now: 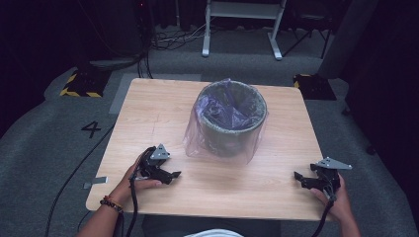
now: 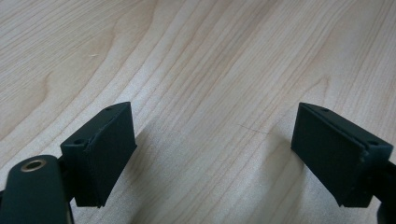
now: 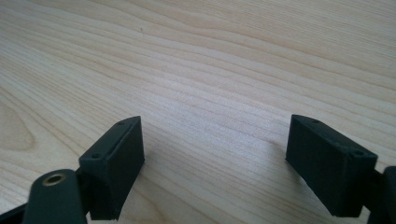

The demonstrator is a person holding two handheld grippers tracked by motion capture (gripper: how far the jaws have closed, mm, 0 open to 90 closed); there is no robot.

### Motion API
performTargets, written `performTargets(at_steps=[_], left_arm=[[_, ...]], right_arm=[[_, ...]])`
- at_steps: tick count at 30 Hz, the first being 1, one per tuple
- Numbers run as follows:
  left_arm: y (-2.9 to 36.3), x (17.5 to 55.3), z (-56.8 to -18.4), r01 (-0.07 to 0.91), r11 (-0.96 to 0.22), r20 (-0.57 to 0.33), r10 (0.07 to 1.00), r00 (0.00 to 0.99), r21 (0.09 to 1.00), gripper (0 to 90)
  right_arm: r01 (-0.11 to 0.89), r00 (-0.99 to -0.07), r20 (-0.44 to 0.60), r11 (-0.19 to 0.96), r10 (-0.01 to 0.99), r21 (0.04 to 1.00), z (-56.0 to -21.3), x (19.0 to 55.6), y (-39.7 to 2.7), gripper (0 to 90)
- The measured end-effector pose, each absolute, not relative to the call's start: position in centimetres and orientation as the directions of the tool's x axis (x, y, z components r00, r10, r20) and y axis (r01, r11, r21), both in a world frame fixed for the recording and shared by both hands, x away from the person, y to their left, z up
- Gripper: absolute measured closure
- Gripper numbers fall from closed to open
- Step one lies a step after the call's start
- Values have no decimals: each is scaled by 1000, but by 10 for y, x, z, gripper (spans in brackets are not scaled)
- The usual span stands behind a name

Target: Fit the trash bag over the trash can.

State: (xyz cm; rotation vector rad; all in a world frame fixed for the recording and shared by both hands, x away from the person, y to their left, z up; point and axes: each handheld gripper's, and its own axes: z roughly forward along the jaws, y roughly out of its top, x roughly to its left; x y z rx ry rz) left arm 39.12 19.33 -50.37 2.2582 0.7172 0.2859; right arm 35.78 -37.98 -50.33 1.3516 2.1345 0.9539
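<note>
High view: left gripper (image 1: 170, 173) and right gripper (image 1: 299, 177) are held low at the near edge of the light wooden table (image 1: 163, 111), well apart from the dark round bin lined with a translucent purple plastic bag (image 1: 231, 118) standing mid-table.
Left gripper view: jaws are spread wide over bare wood, nothing pinched.
Right gripper view: jaws are likewise spread, nothing between them.

Both tongs are matte black, the left tongs (image 1: 174, 175) and right tongs (image 1: 298, 177), each topped by a grey plate. The surface (image 1: 163, 113) under them is pale wood with wavy brown grain. Ahead, between them, the dark grey-green bin (image 1: 231, 132) wears a see-through purple-tinted bag (image 1: 197, 140).
</note>
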Motion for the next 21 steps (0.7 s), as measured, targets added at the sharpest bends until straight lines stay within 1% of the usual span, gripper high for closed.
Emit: performTargets(at_steps=[21], left_arm=[[193, 392, -504, 408, -575, -9, 571, 821, 709, 130]], right_arm=[[602, -428, -1, 286, 904, 745, -503, 358, -380, 192]])
